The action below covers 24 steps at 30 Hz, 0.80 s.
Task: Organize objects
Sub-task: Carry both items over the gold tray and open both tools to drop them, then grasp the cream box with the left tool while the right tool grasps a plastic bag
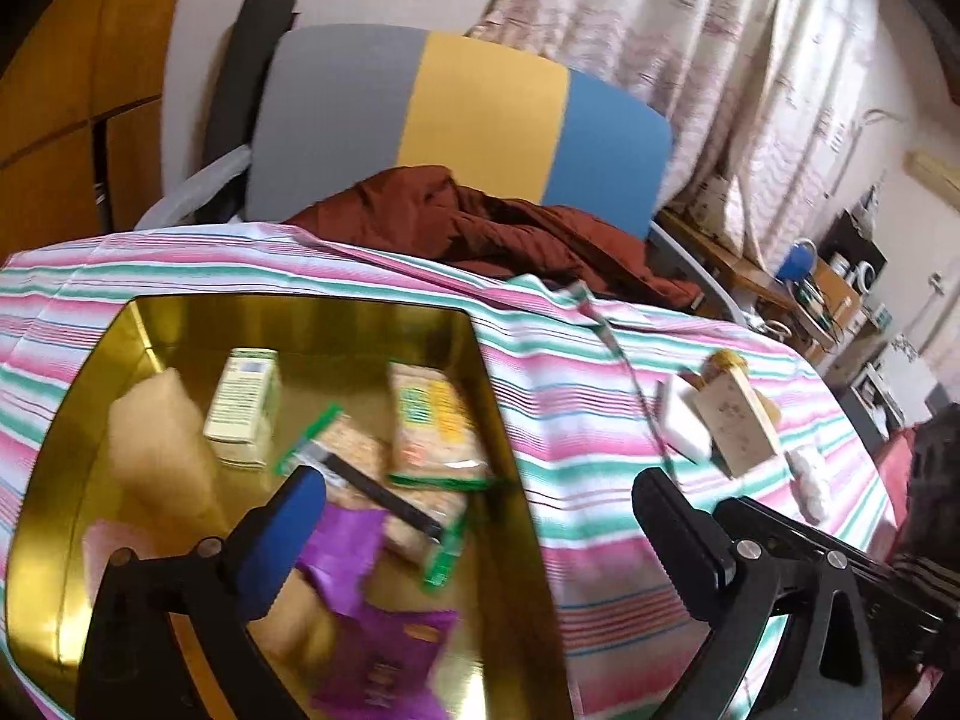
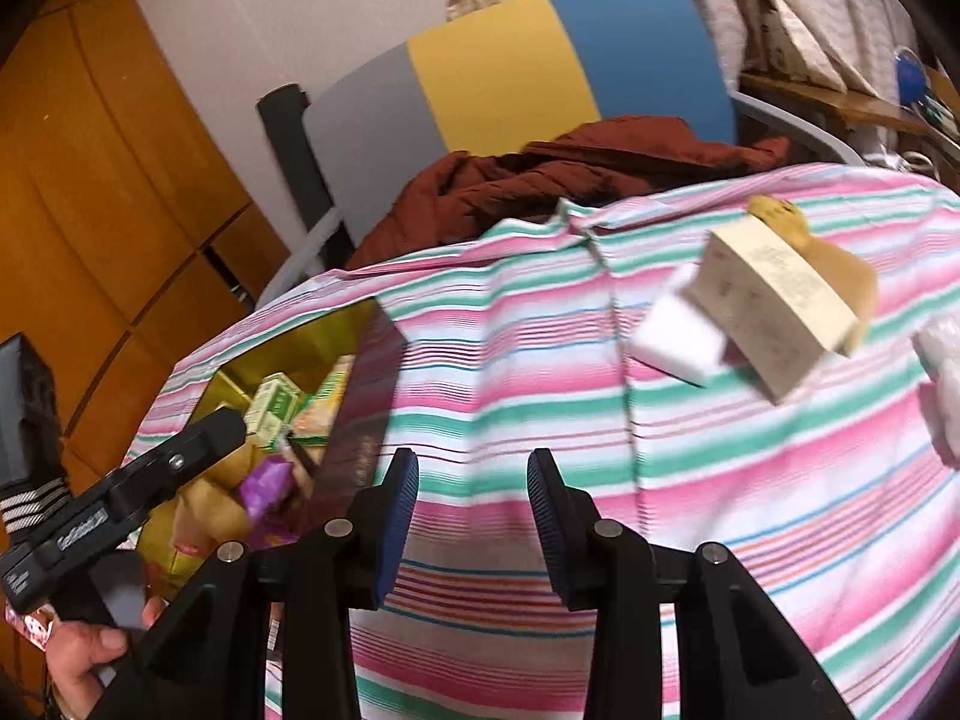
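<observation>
Gold tin [image 1: 72,480]: sits on the left part of the striped cloth [image 1: 600,420] covering the counter; it already holds a small green-and-white box [image 1: 243,408], two snack packets with green edges [image 1: 429,420], a purple wrapper [image 1: 348,558], a dark stick-shaped item [image 1: 396,501] and some pale blurred pieces I cannot name
Left on the cloth: a white block [image 2: 678,336], a cream carton [image 2: 774,306] leaning over it, a yellowish soft thing [image 2: 840,264] behind the carton, and a clear-wrapped white item [image 2: 942,384] at the right edge; all well apart from the tin
Left gripper [image 1: 480,516]: jaws spread wide over the tin's right side, nothing between them
Right gripper [image 2: 471,516]: jaws only partly apart, nothing but bare cloth between them; pointed toward the leftover group
Progress: judged more than half done; most items are in the tin, about four remain outside
Next: likely the right side's turn to collect the white block or carton
</observation>
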{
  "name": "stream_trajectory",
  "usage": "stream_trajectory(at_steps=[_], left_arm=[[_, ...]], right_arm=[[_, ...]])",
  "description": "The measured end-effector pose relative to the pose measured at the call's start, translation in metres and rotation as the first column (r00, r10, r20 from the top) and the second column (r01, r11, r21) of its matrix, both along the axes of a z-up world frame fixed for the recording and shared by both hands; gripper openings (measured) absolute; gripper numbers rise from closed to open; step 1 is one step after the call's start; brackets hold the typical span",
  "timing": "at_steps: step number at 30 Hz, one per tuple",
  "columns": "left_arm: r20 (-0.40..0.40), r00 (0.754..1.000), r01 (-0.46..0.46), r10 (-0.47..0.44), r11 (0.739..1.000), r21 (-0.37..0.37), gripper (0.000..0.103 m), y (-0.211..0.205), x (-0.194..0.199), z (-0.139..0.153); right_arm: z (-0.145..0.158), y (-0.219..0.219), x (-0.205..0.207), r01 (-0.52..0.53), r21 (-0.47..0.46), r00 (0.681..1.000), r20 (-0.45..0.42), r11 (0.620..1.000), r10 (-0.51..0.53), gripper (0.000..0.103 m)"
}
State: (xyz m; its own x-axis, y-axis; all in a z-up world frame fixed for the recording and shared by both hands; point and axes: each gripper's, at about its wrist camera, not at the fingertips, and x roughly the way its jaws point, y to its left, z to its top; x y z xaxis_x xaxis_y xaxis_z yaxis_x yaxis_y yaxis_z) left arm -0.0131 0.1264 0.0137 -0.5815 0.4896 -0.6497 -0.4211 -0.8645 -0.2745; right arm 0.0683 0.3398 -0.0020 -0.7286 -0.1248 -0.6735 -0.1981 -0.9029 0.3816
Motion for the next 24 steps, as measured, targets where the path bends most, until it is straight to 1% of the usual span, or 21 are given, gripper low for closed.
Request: stream_trajectory(at_steps=[5, 13, 16, 20, 24], left_arm=[[0.023, 0.998, 0.052, -0.053, 0.998, 0.028, 0.103, 0.017, 0.014, 0.002], [0.010, 0.986, 0.164, -0.164, 0.986, -0.005, 0.103, 0.059, 0.039, 0.005], [0.006, 0.979, 0.204, -0.204, 0.979, -0.022, 0.103, 0.074, 0.047, 0.005], [0.012, 0.969, 0.247, -0.247, 0.968, -0.036, 0.103, 0.092, 0.054, 0.004], [0.022, 0.958, 0.286, -0.285, 0.957, -0.055, 0.103, 0.109, 0.060, 0.000]], right_arm=[[-0.009, 0.021, 0.015, 0.059, -0.005, 0.998, 0.011, 0.998, -0.058, 0.038], [-0.023, 0.066, 0.045, 0.178, 0.000, 0.984, 0.033, 0.984, -0.178, 0.038], [-0.028, 0.088, 0.062, 0.245, 0.004, 0.969, 0.037, 0.969, -0.245, 0.038], [-0.031, 0.119, 0.085, 0.355, 0.016, 0.934, 0.039, 0.935, -0.355, 0.042], [-0.033, 0.147, 0.098, 0.425, 0.032, 0.904, 0.035, 0.905, -0.426, 0.043]])
